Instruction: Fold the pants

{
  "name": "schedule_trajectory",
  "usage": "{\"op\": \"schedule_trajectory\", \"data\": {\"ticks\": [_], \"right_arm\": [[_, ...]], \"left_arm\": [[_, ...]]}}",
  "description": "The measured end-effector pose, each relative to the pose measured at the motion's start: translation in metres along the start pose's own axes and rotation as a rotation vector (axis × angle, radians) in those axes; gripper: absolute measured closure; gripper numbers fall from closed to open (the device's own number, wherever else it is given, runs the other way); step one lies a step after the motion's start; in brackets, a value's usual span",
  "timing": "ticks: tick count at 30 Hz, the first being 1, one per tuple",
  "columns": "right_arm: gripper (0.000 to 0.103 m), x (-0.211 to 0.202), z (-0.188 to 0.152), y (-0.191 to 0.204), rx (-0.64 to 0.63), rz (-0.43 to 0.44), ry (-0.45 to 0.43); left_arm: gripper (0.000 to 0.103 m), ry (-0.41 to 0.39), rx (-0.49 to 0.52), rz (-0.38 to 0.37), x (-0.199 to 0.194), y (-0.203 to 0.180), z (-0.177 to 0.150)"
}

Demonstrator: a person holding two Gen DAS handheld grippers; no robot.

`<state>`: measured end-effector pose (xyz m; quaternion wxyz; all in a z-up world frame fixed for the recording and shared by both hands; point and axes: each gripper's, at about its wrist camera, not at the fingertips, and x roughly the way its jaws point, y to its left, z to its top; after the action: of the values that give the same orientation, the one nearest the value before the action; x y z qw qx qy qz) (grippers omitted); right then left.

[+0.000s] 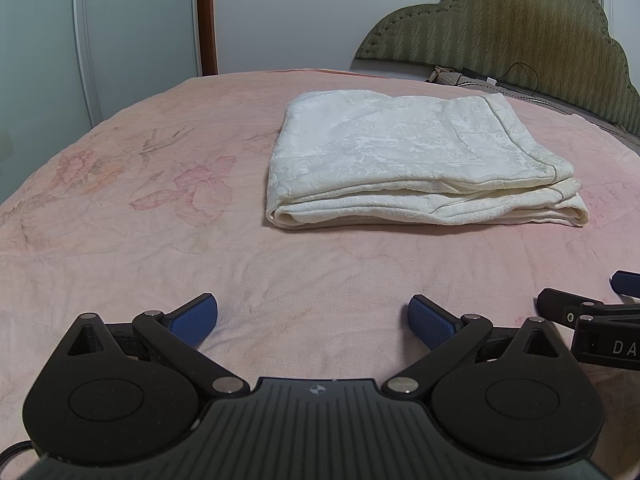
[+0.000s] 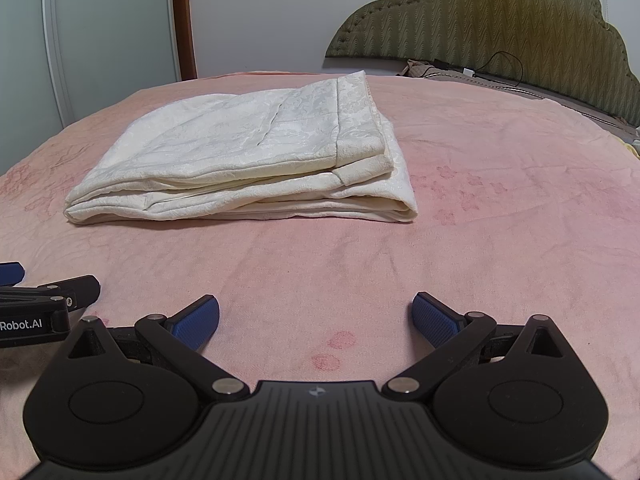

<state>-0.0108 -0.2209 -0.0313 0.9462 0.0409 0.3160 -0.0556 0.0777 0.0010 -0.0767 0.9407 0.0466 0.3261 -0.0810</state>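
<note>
Pink floral-printed bedspread point(image 1: 168, 240) fills both views, with a white wall and a pale wardrobe door point(image 1: 40, 40) behind it. On it lie the cream-white, damask-patterned pants point(image 1: 416, 164), folded into a flat stack of layers, at centre right of the left wrist frame and at centre left of the right wrist frame point(image 2: 256, 160).

Only the right wrist view shows the hemmed edge of the top layer and the folded corner at the stack's right end. Only the left wrist view shows the rounded fold at the stack's left end.

Low in its own frame, the left gripper point(image 1: 312, 322) has its blue-padded fingers spread wide with nothing between them; so does the right gripper point(image 2: 316, 320). Each appears at the side edge of the other's view, just beside it.

An olive-green quilted scalloped headboard point(image 1: 520, 28) stands at upper right, with a black cable point(image 1: 520, 76) at its foot.

Bare bedspread lies between the grippers and the near edge of the pants, and more stretches to the left of the stack.
</note>
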Motion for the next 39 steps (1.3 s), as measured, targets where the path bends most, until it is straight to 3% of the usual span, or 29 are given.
{"op": "schedule_trajectory", "data": {"ticks": [39], "right_arm": [[0.000, -0.003, -0.002, -0.006, 0.004, -0.020, 0.002]], "left_arm": [[0.000, 0.026, 0.001, 0.017, -0.002, 0.004, 0.002]]}}
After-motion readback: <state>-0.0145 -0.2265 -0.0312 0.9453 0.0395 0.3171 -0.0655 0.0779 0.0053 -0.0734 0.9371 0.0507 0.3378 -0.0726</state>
